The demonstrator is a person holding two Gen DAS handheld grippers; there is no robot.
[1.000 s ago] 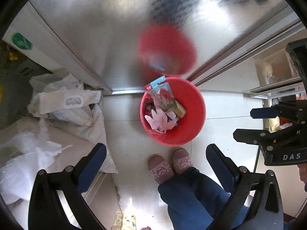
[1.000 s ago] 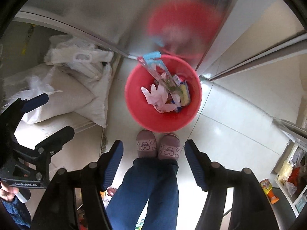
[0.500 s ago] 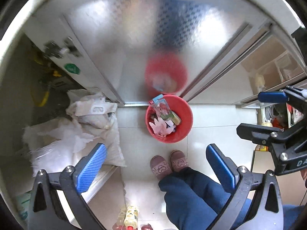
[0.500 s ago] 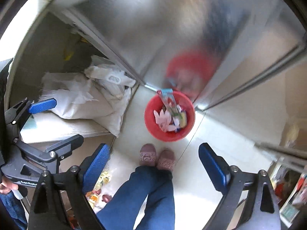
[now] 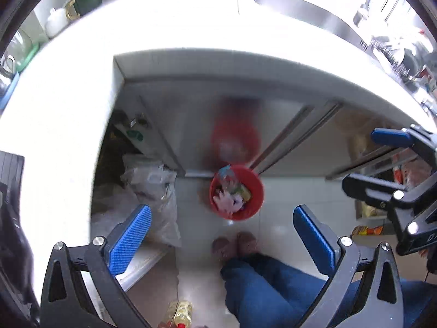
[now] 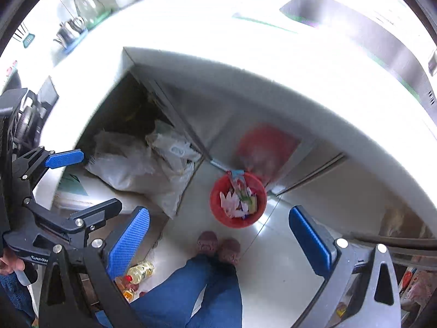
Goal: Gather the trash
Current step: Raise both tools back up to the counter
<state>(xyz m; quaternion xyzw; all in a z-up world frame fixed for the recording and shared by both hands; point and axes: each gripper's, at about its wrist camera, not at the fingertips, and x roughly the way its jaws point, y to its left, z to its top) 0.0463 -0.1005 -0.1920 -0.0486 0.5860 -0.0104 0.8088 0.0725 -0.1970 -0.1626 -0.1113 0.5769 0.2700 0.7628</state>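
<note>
A red bucket point(image 5: 254, 191) stands on the floor far below, against a steel cabinet door; it also shows in the right wrist view point(image 6: 218, 205). It holds a pale pink glove point(image 5: 225, 201) and several wrappers point(image 6: 247, 196). My left gripper point(image 5: 221, 235) is open and empty, high above the bucket. My right gripper point(image 6: 218, 235) is open and empty too, at about the same height. Each gripper shows in the other's view at the side.
A bright white countertop point(image 5: 68, 87) with a steel sink point(image 5: 314, 11) curves around the view. White plastic bags point(image 6: 142, 161) lie in the open cabinet on the left. The person's slippers point(image 6: 218, 246) and jeans stand before the bucket. Oil bottles point(image 6: 139, 272) lie on the floor.
Both grippers have risen well away from the bucket, which now looks much smaller. The countertop and sink have come into view. Both stay open and empty.
</note>
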